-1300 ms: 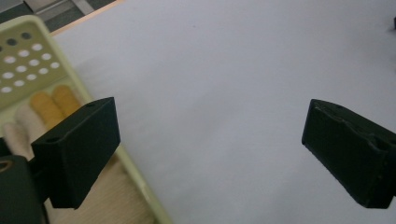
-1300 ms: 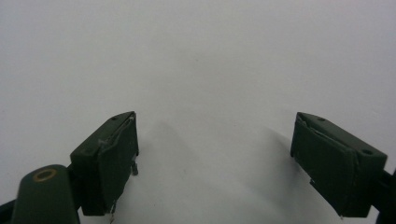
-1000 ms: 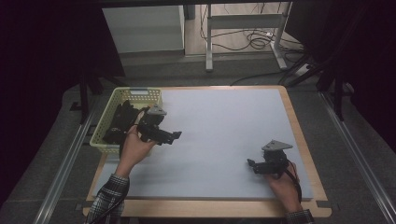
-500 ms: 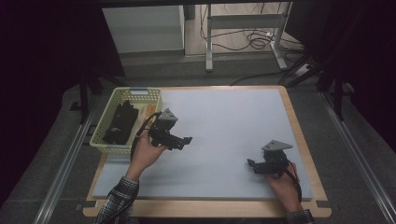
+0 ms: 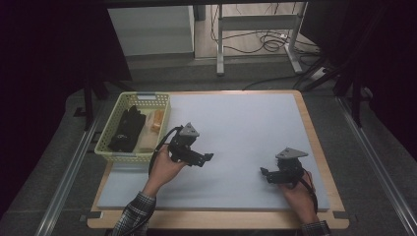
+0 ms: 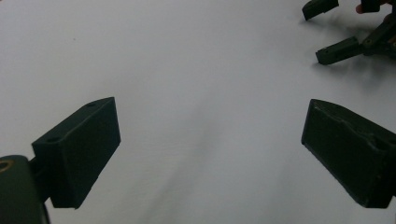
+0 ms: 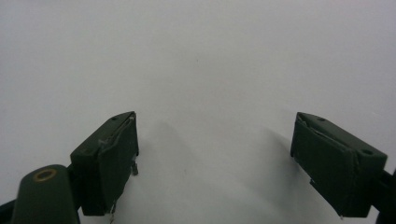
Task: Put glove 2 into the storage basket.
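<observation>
We hold our left gripper [image 5: 208,158] and right gripper [image 5: 264,172], jaws spread wide and empty, over the pale grey mat [image 5: 236,118]; the yellow-green perforated plastic basket [image 5: 112,153] sits at its left edge.

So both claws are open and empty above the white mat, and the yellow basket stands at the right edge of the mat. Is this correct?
Not quite. The high view shows the yellow basket at the left edge of the white mat, beside the left claw. The rest holds: the left claw and the right claw are both open and empty above the mat.
</observation>
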Demonstrator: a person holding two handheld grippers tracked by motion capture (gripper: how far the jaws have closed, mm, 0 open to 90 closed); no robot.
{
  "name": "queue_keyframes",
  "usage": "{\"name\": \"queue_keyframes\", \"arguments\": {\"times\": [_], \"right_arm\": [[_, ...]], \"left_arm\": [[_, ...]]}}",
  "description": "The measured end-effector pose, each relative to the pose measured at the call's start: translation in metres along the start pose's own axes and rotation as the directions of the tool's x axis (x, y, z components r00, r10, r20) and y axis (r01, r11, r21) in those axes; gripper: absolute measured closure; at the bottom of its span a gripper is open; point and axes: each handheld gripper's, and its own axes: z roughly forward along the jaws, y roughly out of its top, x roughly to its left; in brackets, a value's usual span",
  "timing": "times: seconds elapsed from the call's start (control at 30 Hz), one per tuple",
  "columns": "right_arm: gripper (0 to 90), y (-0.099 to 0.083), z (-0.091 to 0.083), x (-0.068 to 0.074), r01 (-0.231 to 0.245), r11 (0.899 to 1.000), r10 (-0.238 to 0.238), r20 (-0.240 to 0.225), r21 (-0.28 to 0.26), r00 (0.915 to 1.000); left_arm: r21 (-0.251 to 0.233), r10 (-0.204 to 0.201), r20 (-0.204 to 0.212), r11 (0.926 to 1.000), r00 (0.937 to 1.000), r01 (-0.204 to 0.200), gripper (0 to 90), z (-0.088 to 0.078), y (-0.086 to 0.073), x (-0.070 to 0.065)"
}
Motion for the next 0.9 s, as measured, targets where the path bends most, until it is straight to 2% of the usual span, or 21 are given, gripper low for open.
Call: {"name": "queue_keyframes", "arguments": {"times": [0.17, 0.43, 0.67, 0.9], "right_arm": [[14.9, 0.0, 0.0, 0.0, -0.001, 1.0, 0.001, 0.0, -0.001, 1.0], [14.9, 0.0, 0.0, 0.0, 0.0, 1.0, 0.0, 0.0, -0.001, 1.0], [14.9, 0.0, 0.0, 0.0, 0.0, 1.0, 0.0, 0.0, -0.001, 1.0], [14.9, 0.0, 0.0, 0.0, 0.001, 1.0, -0.001, 0.0, -0.001, 1.0]], "left_arm": [[-0.003, -0.004, 0.011, 1.0, 0.9999, 0.004, 4.4, 0.006, -0.007, -0.005], [0.021, -0.024, 0.026, 0.9995, 0.9994, 0.023, 2.7, 0.017, -0.029, -0.011], [0.036, -0.02, 0.03, 0.9992, 0.9994, 0.019, 1.3, 0.02, -0.045, -0.015], [0.056, -0.002, 0.016, 0.9984, 0.9999, 0.001, 0.0, 0.022, -0.059, -0.019]]}}
